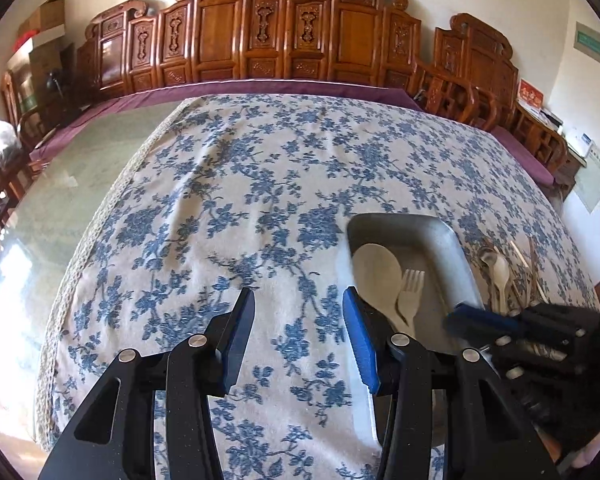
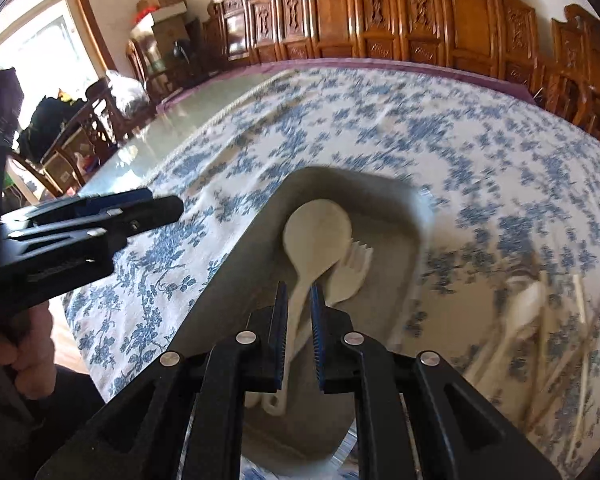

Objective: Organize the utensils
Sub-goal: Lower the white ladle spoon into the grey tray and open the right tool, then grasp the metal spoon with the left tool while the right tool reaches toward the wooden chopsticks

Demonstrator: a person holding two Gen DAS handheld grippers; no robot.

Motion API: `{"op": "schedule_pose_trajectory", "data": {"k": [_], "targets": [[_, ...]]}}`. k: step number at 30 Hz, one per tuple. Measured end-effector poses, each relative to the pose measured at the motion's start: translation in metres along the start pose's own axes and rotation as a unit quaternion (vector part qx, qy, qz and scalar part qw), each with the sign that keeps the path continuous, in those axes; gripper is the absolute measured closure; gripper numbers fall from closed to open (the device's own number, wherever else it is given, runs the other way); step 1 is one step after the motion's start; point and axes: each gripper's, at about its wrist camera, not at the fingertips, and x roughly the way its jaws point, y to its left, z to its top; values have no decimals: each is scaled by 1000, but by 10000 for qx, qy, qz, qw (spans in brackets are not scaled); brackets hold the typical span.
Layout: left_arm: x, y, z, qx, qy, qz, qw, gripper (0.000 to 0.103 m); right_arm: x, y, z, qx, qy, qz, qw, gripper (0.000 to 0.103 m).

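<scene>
My right gripper (image 2: 300, 312) pinches the smooth cream spoon's (image 2: 316, 228) handle over the grey tray (image 2: 236, 280); my left gripper (image 1: 298, 320) gapes wide above floral cloth (image 1: 220, 200).

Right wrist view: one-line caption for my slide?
Right hand-held gripper over the grey tray, jaws narrowly astride the cream spoon beside a fork.

Left wrist view looking forward, low over the tabletop (image 1: 228, 200); right wrist view closer, angled down into the tray (image 2: 236, 264); tray (image 1: 456, 248) shared.
</scene>
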Motion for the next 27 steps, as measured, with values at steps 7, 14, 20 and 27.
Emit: {"op": "schedule_pose_trajectory", "data": {"k": [7,14,20,27], "targets": [[-2,-39,2,256,-70,-267,9993,44,-59,-61,-15,-8,-367,-811,9960,89],[-7,-84,1,550,-90,-608,9966,42,-66,-116,-34,131,-240,-1246,9918,82],[-5,-113,-5,713,-4,-801,9942,42,-45,-134,-54,299,21,-1171,9927,82],[-2,-134,-9,861,72,-949,9917,42,-32,-143,-65,447,106,-1104,9928,82]]}}
